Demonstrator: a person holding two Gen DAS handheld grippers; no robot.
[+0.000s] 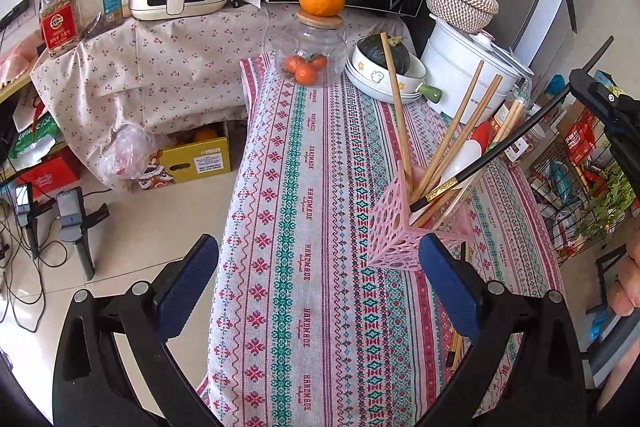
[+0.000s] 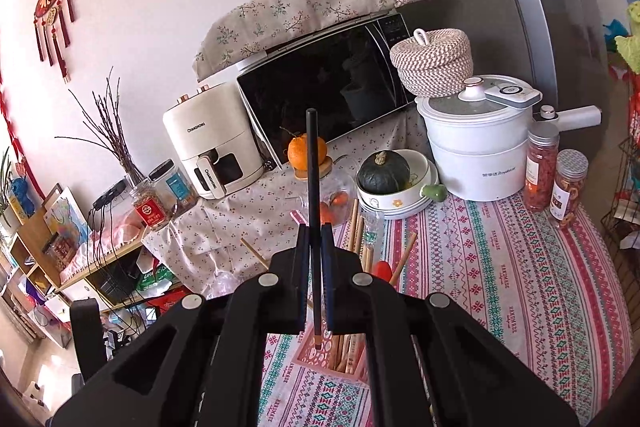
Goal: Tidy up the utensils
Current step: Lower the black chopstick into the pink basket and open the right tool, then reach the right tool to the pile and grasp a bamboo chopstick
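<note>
— Where's the black chopstick (image 2: 312,187)?

— Pinched in the right gripper (image 2: 316,247), jaws shut tight on it, its lower tip over the pink holder (image 1: 400,227) on the patterned tablecloth (image 1: 300,187).

— And the left gripper (image 1: 320,279)?

— Spread wide, empty, one pad beside the holder (wooden chopsticks (image 1: 452,135) already lean inside).

— So the step?

— Dropping it in, I'd judge; next, lower, then release.

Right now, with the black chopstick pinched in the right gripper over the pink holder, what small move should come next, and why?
Probably lower the right gripper a little. The black chopstick is clamped with its lower tip above the pink holder, so easing down before opening should seat it among the wooden chopsticks.
</note>
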